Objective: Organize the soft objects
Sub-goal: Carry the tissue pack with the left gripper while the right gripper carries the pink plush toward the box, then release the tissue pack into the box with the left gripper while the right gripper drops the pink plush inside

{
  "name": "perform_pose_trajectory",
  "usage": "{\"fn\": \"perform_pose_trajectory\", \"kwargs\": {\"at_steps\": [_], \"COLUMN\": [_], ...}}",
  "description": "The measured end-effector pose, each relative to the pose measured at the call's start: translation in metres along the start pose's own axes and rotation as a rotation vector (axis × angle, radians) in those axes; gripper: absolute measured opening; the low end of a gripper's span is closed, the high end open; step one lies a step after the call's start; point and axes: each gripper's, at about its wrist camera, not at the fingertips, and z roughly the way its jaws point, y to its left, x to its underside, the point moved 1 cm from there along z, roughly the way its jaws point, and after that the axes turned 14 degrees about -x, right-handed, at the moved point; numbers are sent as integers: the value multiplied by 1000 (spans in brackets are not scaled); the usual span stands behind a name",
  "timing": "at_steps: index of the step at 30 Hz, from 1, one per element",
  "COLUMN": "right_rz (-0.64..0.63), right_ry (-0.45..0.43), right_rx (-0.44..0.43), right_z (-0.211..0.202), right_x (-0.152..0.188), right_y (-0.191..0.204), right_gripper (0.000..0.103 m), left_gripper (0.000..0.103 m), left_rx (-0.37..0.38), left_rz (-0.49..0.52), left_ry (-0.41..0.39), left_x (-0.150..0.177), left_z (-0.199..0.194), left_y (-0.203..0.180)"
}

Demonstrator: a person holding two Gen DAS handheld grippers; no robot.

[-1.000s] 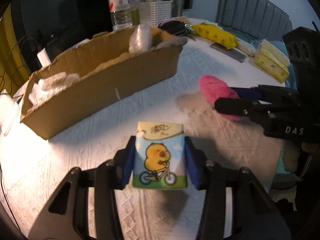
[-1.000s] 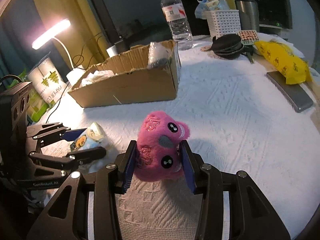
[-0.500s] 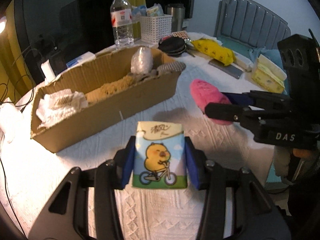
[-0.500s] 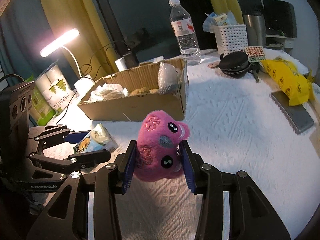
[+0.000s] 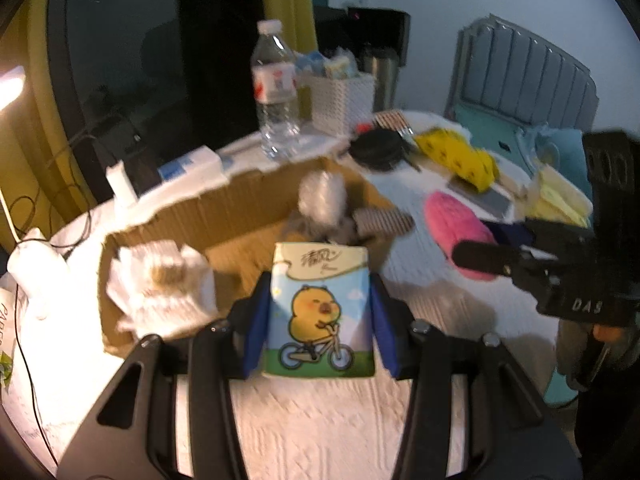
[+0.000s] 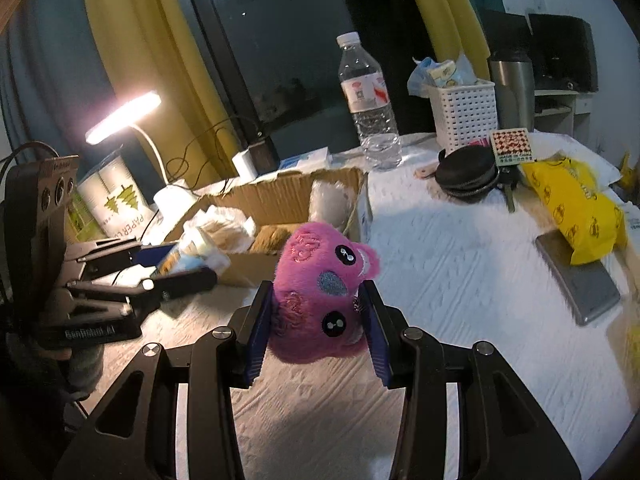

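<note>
My left gripper (image 5: 319,322) is shut on a tissue pack (image 5: 320,312) printed with a yellow chick on a bicycle, held above the table just in front of the cardboard box (image 5: 248,216). My right gripper (image 6: 320,316) is shut on a pink plush toy (image 6: 320,296), held above the white tablecloth to the right of the box (image 6: 280,196). The plush also shows in the left wrist view (image 5: 456,236). The box holds crumpled white paper (image 5: 160,288), a brown soft item (image 6: 272,236) and a wrapped white bundle (image 5: 324,200).
A water bottle (image 6: 368,108), white basket (image 6: 464,116), black round pouch (image 6: 466,172), yellow bag (image 6: 576,212) and grey flat case (image 6: 576,276) lie behind and right. A lit desk lamp (image 6: 124,116) and a paper roll pack (image 6: 112,200) stand left.
Both grippers have risen and moved toward the cardboard box with their loads. The box's inside now shows from above in the left wrist view.
</note>
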Motion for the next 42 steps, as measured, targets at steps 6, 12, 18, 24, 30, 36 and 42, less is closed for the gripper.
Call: {"fn": "perform_pose_trajectory", "kwargs": {"at_steps": [6,12,18,24,30,36,42], "right_rz": [3,5,-4,-37,-76,-107,-126], "right_ry": [-11,-30,-37,-31,-34,-18,5], "right_rx": [20,51,72,93,96,71,41], "right_z": [2,3,7,13,19,38,62], "right_x": [-10,-21,-33,-44,-55,-62,-69], "right_y": [-10,-15,-10,7,29,50,61], "right_gripper": [45,45,45,45,45,45,45], "left_gripper": [47,47,47,51,76,76,76], "left_rx": [-52,-106,-121,-102,-89,-95,-114], "left_rz": [-50,-94,-119,-149,-201,-216,-241], "left_ry": [-54,-22,40,83,40,-12,-36], "left_x": [-15,-19,-12,-8,-9,-2,9], "left_z": [7,32,63,75,59,31,17], "left_y": [20,39,54,62,77,95,116]}}
